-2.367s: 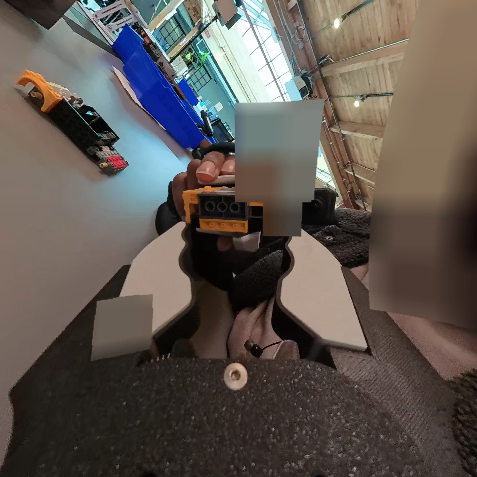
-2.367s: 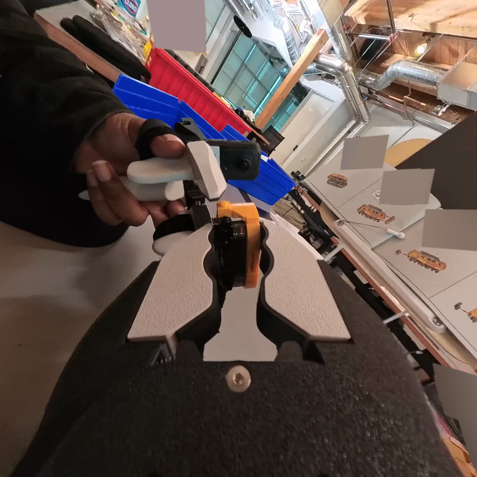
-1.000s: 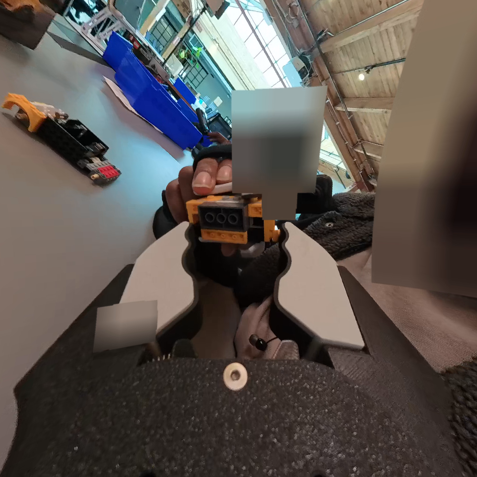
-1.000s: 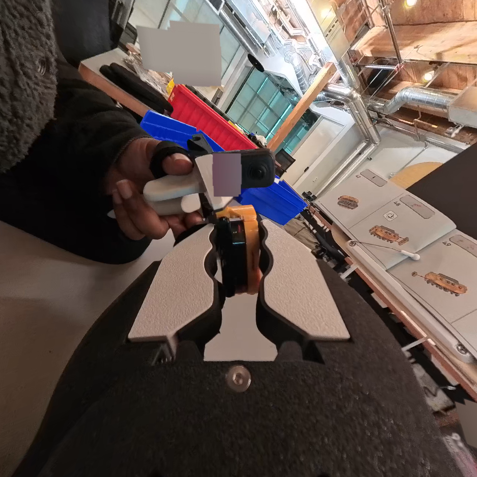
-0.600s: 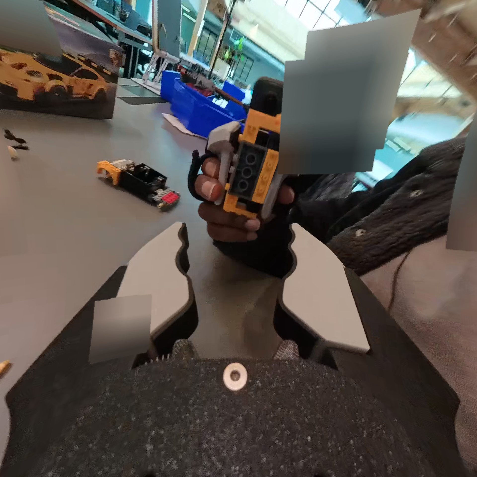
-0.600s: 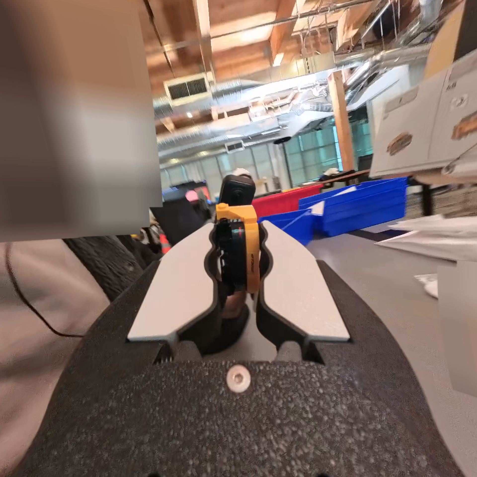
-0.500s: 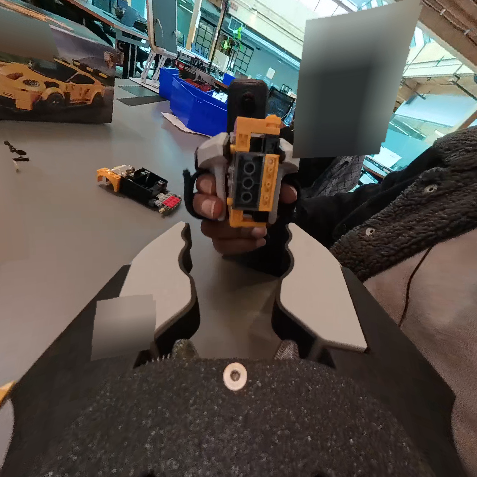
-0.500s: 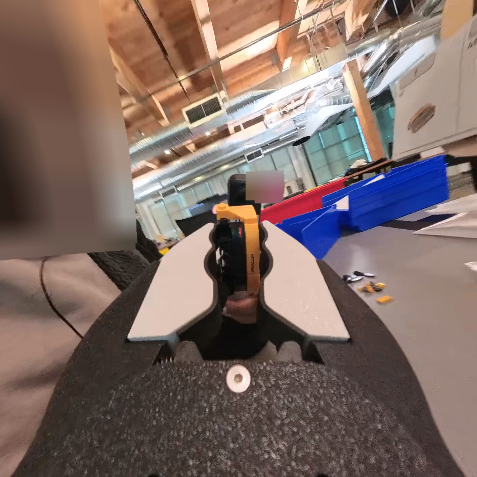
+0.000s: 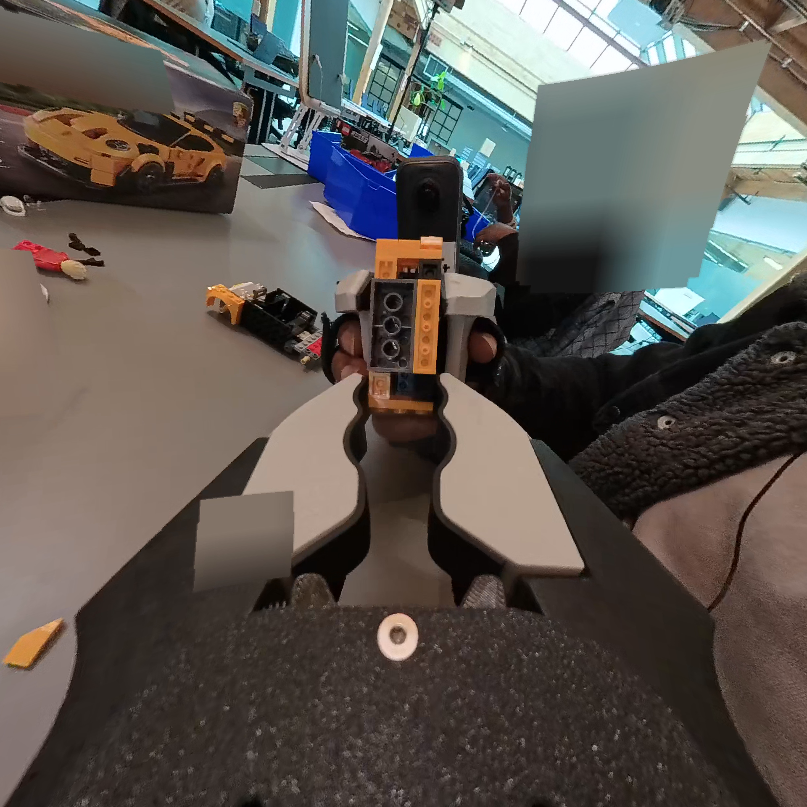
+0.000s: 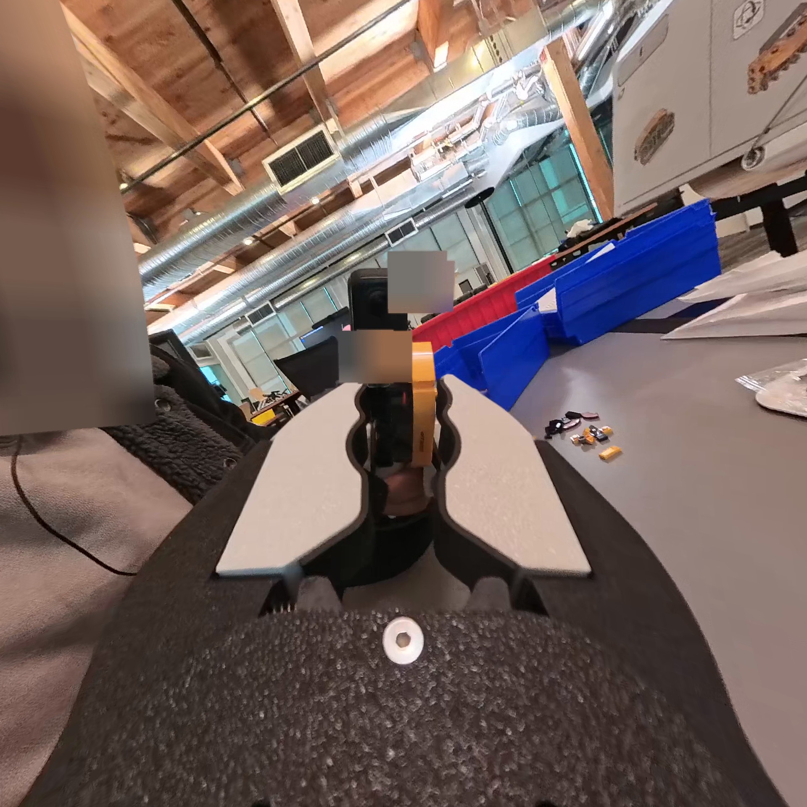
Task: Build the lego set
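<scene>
Left claw (image 9: pixel 401 404), spread 0.5 s ago, now pinches the module (image 9: pixel 404 332) with right claw (image 10: pixel 401 408): a handover or joint hold, probably.

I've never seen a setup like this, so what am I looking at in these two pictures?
A person holds a hand-held two-finger gripper in each hand; each carries a camera looking along its fingers. The right gripper is shut on an orange and black lego sub-assembly. The left gripper has its fingers around that piece's lower end, facing the other gripper; whether it grips is unclear. On the grey table lie a half-built black car chassis, the set's box, blue bins and small loose pieces.
</scene>
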The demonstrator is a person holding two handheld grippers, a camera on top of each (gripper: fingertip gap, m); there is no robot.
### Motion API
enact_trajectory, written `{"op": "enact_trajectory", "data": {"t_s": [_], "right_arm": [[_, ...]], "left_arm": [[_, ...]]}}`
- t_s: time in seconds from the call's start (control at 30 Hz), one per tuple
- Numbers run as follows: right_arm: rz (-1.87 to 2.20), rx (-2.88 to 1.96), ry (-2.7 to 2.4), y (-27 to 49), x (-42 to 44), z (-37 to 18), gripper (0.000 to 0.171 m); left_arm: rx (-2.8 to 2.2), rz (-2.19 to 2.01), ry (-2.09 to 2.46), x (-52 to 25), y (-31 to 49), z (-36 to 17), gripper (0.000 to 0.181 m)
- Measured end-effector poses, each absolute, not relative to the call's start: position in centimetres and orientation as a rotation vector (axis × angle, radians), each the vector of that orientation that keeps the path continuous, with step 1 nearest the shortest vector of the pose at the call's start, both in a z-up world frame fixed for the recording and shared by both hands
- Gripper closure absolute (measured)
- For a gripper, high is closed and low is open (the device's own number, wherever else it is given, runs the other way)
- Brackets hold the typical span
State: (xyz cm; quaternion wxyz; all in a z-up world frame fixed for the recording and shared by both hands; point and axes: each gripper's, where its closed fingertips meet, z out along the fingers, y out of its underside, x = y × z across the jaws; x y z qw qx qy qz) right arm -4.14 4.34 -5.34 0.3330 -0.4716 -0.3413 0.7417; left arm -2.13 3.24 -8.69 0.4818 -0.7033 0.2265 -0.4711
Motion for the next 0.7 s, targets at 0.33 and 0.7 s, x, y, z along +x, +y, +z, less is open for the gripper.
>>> {"op": "enact_trajectory", "data": {"t_s": [0.33, 0.7], "right_arm": [[1.177, -1.276, -1.082, 7.4, -3.9, -6.9, 0.138], [0.739, -1.246, -1.229, 7.5, -4.9, -8.9, 0.147]], "left_arm": [[-1.821, -0.884, 0.435, -5.4, 5.7, -10.7, 0.154], [-1.932, -0.541, 0.568, -5.8, 6.2, -13.1, 0.154]]}}
